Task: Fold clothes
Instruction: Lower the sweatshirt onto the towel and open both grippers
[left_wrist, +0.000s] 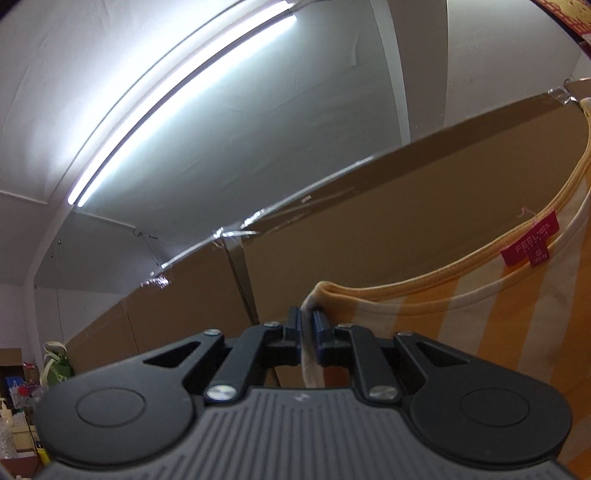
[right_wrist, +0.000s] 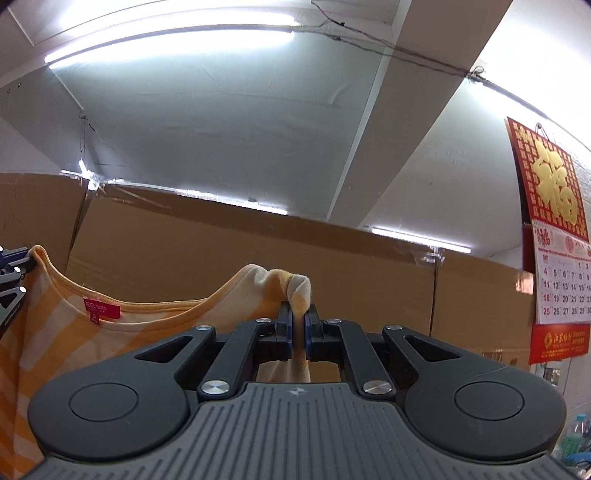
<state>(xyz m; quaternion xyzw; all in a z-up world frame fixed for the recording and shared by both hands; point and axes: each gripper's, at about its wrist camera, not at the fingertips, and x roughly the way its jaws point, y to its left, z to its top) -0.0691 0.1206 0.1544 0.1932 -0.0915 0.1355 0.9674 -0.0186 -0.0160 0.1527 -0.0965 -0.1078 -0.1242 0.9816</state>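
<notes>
An orange-and-white striped top (left_wrist: 498, 306) hangs stretched in the air between both grippers, neckline up, with a red size label (left_wrist: 530, 242) inside the collar. My left gripper (left_wrist: 306, 321) is shut on one shoulder of the top. In the right wrist view the same striped top (right_wrist: 74, 332) runs off to the left, and my right gripper (right_wrist: 298, 317) is shut on its other shoulder, a bunched tip of cloth poking up above the fingers. The left gripper's edge (right_wrist: 11, 280) shows at the far left of that view. The lower part of the top is hidden.
Both cameras tilt upward. A tall brown cardboard wall (left_wrist: 369, 221) stands behind the top, under a white ceiling with tube lights (left_wrist: 177, 99). A red wall calendar (right_wrist: 554, 229) hangs at the right. Cluttered shelves and bottles (left_wrist: 18, 398) sit low at the left.
</notes>
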